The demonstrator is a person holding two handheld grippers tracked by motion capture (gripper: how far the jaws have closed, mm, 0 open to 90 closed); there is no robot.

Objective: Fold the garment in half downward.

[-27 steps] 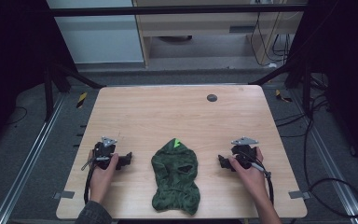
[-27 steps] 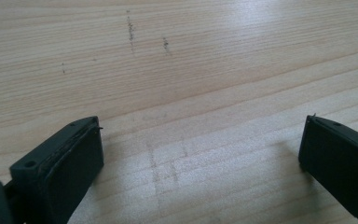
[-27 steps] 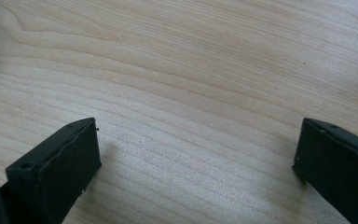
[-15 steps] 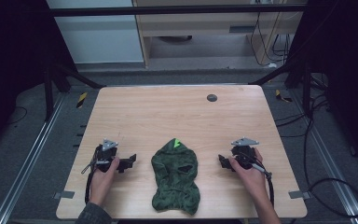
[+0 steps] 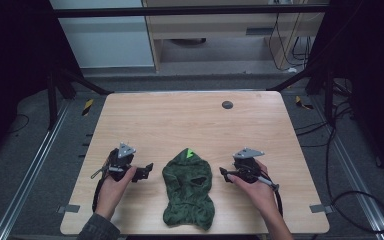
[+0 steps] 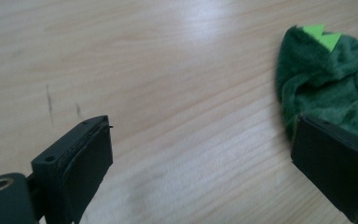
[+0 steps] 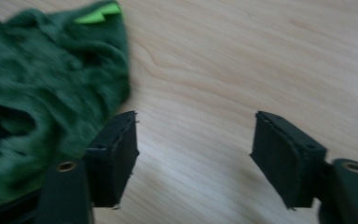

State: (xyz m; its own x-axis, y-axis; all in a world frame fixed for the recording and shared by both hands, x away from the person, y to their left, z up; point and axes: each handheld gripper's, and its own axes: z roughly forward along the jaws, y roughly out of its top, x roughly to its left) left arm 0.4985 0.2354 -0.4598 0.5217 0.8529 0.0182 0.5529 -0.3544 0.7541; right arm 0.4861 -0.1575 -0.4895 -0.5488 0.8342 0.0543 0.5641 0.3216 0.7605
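**A:** So why is the green hood (image 5: 188, 192) parked dead centre near the front edge of the surface (image 5: 180, 115), with a tool on each side?

**B:** Looks like a setup for a two-sided pick or a fold, I'd guess. The left tool (image 5: 145, 172) sits just beside the hood's left edge, the right tool (image 5: 223, 173) just beside its right edge, both aimed inward at it and neither touching fabric. In the left gripper view the left one's jaws are spread wide over bare wood, with the hood just past the far one. The right tool's jaws stand apart too, nothing between them, one of them close to the fleece (image 7: 46, 84).

**A:** Which way does it point?

**B:** Long axis runs front to back. The crown, with the little lime spike (image 5: 190, 153), points toward the far edge, and the neck opening faces the person at the near edge. Face hole is up. It's lying flat, so either side edge is easy to pinch.
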